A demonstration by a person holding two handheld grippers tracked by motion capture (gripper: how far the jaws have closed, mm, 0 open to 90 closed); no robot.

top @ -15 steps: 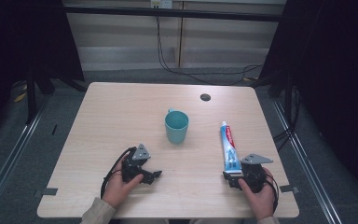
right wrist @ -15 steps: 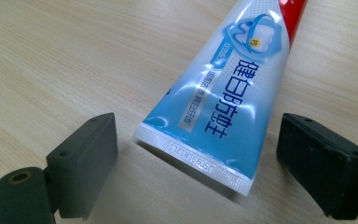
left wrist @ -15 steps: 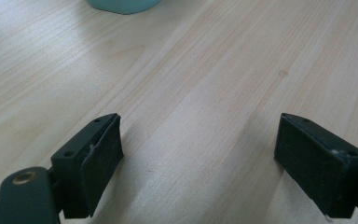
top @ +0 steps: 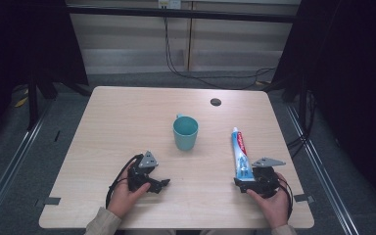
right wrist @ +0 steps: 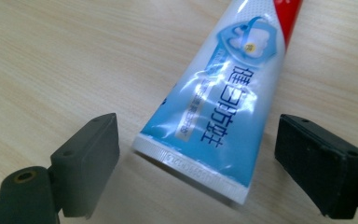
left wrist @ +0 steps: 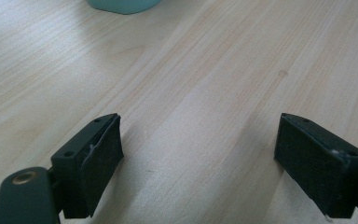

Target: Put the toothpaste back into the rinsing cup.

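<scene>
We found the toothpaste tube (top: pixel 240 153) lying flat on the desk (top: pixel 127 122), on the right side, with its long axis running away from us: cap end far, flat crimped end nearest the right tool (top: pixel 241 182). That crimped end (right wrist: pixel 193 169) sat between the right tool's two jaws, which stood wide apart with a gap on either side, neither pad pressing on it. So the tube lay straight ahead of that tool and in line with its reach, slightly skewed across the opening rather than square to it; we judged that a short push forward and a squeeze across the tube's width was what the next move would turn on. The left tool (top: pixel 162 183) rested well apart from the tube, low over bare desk near the front left, its jaws likewise spread with nothing between them. The teal cup (top: pixel 185 132) stood upright between the two tools and farther back, nearer the left tool than the tube was.
</scene>
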